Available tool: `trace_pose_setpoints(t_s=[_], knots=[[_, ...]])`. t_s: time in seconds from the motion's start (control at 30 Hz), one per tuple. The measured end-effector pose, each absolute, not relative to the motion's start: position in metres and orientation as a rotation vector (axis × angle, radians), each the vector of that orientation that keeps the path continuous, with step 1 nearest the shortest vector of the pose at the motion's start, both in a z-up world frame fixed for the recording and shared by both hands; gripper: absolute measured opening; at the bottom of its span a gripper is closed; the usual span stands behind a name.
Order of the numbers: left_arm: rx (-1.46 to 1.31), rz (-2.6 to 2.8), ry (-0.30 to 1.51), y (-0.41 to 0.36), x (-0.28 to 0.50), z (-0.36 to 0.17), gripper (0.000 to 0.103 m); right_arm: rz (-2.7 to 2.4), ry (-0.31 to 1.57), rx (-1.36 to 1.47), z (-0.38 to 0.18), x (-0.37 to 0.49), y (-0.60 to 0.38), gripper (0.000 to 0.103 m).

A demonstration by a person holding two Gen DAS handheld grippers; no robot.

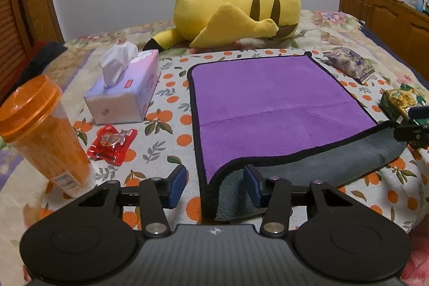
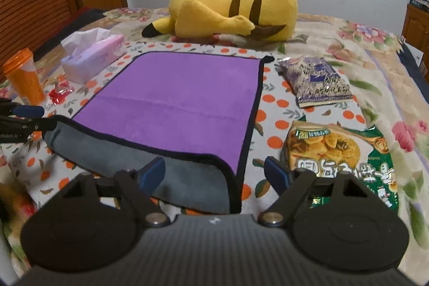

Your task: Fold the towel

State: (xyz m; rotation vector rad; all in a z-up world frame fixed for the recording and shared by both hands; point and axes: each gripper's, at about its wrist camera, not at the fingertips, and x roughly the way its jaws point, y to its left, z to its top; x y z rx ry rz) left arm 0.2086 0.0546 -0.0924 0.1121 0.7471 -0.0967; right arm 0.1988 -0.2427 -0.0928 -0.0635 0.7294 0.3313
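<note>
A purple towel (image 1: pixel 270 103) with a black hem and a grey underside lies flat on an orange-patterned cloth on the bed; it also shows in the right wrist view (image 2: pixel 174 103). Its near edge is turned over, showing a grey strip (image 1: pixel 321 168). My left gripper (image 1: pixel 215 186) is open, its blue pads either side of the towel's near left corner. My right gripper (image 2: pixel 214 174) is open, around the near right corner. Each gripper shows at the other view's edge: the right one (image 1: pixel 413 125), the left one (image 2: pixel 24 117).
A yellow plush toy (image 1: pixel 228 10) lies behind the towel. A tissue box (image 1: pixel 126 90), an orange bottle (image 1: pixel 40 130) and a red wrapper (image 1: pixel 112 144) sit left of it. A purple snack bag (image 2: pixel 313 82) and a green chip bag (image 2: pixel 340 152) lie to the right.
</note>
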Motion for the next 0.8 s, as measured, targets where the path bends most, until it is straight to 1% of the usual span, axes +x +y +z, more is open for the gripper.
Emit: trace_pose_setpoints(t_s=[0.07, 0.13, 0.2, 0.33, 0.47, 0.53, 0.6, 0.63, 0.7, 0.77, 0.8], knots=[[0.097, -0.107, 0.76, 0.057, 0.21, -0.094, 0.046, 0.34, 0.744, -0.059, -0.095, 0.201, -0.243, 0.08], [0.091, -0.116, 0.775, 0.058, 0.212, -0.097, 0.042, 0.345, 0.76, -0.057, -0.098, 0.203, -0.243, 0.08], [0.094, -0.124, 0.789, 0.056, 0.212, -0.1, 0.039, 0.35, 0.777, -0.055, -0.101, 0.205, -0.242, 0.08], [0.082, -0.141, 0.816, 0.056, 0.211, -0.104, 0.036, 0.363, 0.815, -0.035, -0.107, 0.209, -0.243, 0.079], [0.078, -0.143, 0.842, 0.057, 0.212, -0.108, 0.035, 0.37, 0.829, -0.02, -0.109, 0.211, -0.245, 0.076], [0.077, -0.143, 0.85, 0.057, 0.213, -0.11, 0.035, 0.375, 0.833, -0.013, -0.11, 0.211, -0.246, 0.073], [0.075, -0.146, 0.857, 0.057, 0.213, -0.11, 0.034, 0.378, 0.835, -0.011, -0.11, 0.212, -0.246, 0.066], [0.075, -0.148, 0.858, 0.056, 0.212, -0.111, 0.032, 0.38, 0.835, -0.011, -0.11, 0.212, -0.246, 0.064], [0.075, -0.155, 0.862, 0.055, 0.212, -0.111, 0.027, 0.387, 0.834, -0.011, -0.109, 0.211, -0.246, 0.053], [0.081, -0.158, 0.86, 0.054, 0.211, -0.111, 0.021, 0.386, 0.834, -0.018, -0.109, 0.211, -0.245, 0.052], [0.083, -0.159, 0.857, 0.053, 0.21, -0.111, 0.017, 0.386, 0.836, -0.023, -0.11, 0.211, -0.245, 0.046]])
